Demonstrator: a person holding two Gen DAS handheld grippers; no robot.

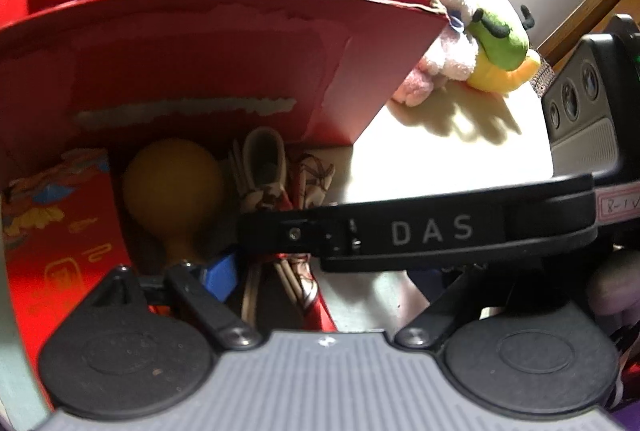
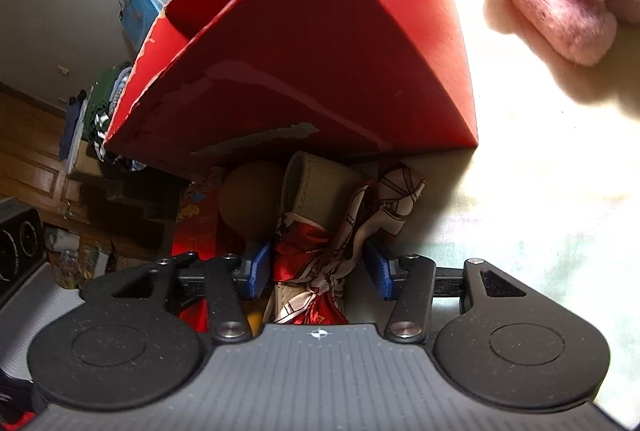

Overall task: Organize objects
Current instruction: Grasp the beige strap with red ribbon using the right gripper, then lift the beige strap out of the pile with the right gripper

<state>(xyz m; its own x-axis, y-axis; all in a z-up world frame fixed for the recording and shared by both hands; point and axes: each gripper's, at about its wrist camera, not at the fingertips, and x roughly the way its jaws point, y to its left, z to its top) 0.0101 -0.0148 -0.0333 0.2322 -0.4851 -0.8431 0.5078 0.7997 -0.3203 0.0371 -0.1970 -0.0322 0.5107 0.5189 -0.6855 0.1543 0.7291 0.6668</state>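
Our right gripper [image 2: 316, 271] has its blue fingers [image 2: 256, 269] on both sides of a red and white scarf [image 2: 320, 251] tied around a beige strap [image 2: 308, 187]; the fingers touch the cloth at the sides and pinch it lightly. This bundle lies just in front of the red cardboard box [image 2: 320, 63], under its lowered flap, beside a yellow round bulb [image 2: 248, 199]. From the left wrist view we see the same yellow bulb [image 1: 172, 187] and scarf [image 1: 308, 271] at the box [image 1: 180, 43] opening. Of our left gripper [image 1: 224, 275] only one blue finger [image 1: 218, 277] is visible; we cannot tell how the fingers stand. The right gripper's black body [image 1: 420, 235] crosses this view. A pink plush toy [image 1: 440, 63] and a green and yellow one [image 1: 500, 47] lie on the pale tabletop [image 1: 460, 159] near the box.
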